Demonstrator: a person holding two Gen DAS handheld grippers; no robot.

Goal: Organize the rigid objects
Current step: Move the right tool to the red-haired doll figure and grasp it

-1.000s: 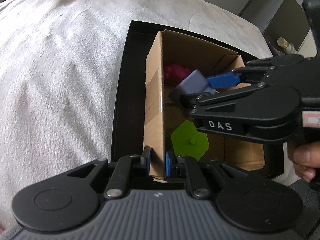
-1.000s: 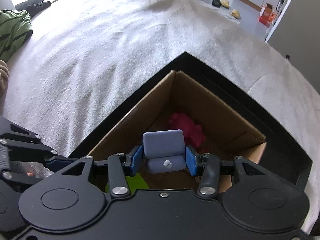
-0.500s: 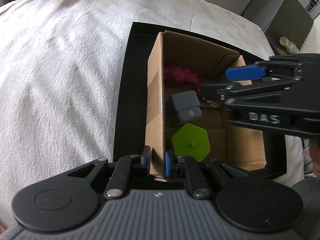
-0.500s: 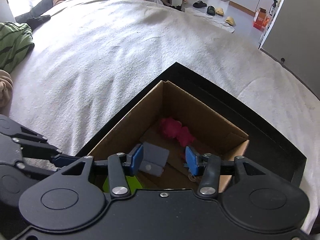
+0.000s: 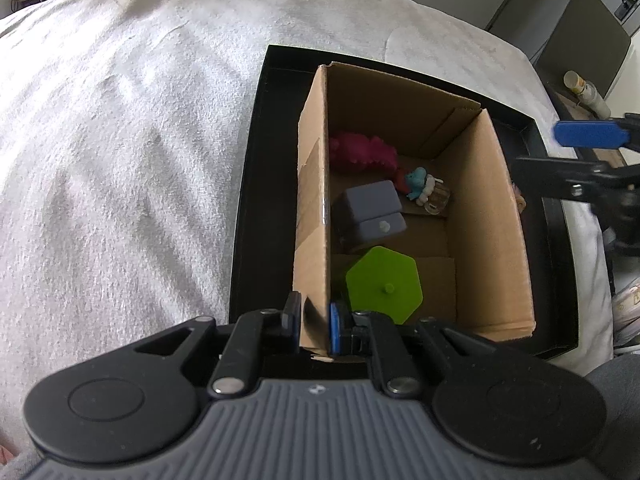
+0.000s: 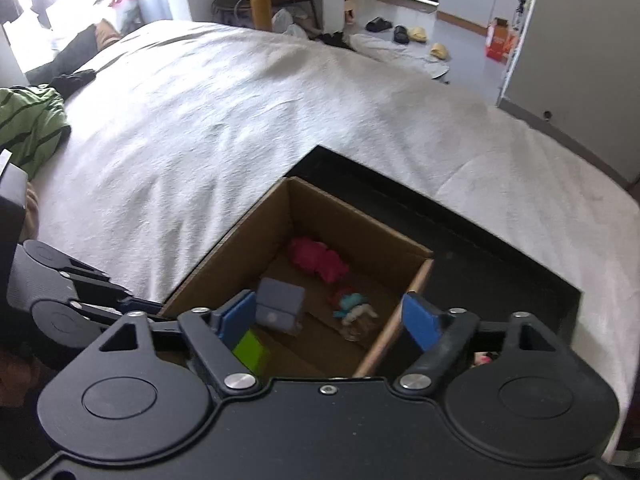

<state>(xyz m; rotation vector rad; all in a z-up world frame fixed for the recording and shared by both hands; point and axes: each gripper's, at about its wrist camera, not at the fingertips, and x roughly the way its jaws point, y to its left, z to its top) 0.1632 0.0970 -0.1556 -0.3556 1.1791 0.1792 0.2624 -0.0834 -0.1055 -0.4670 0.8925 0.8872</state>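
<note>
An open cardboard box (image 5: 492, 216) (image 6: 416, 276) stands in a black tray (image 5: 248, 200) (image 6: 480, 264) on a white bedspread. Inside lie a grey-blue block (image 5: 374, 212) (image 6: 280, 306), a green hexagonal piece (image 5: 384, 288) (image 6: 250, 350), a pink toy (image 5: 360, 152) (image 6: 316, 262) and a small teal and white figure (image 5: 424, 190) (image 6: 354, 308). My left gripper (image 5: 314, 322) is shut on the box's near left wall. My right gripper (image 6: 328, 320) is open and empty, raised above the box; it shows at the right edge in the left wrist view (image 5: 580, 152).
The white bedspread (image 5: 120, 160) (image 6: 240, 120) spreads around the tray. Green striped clothing (image 6: 28, 128) lies at the far left. A dark cabinet (image 5: 560, 28) and a bottle (image 5: 584, 88) stand beyond the bed. Slippers (image 6: 400, 34) lie on the floor.
My right gripper opened and dropped the grey-blue block into the box, then lifted and drew back to the right. My left gripper kept its hold on the box wall.
</note>
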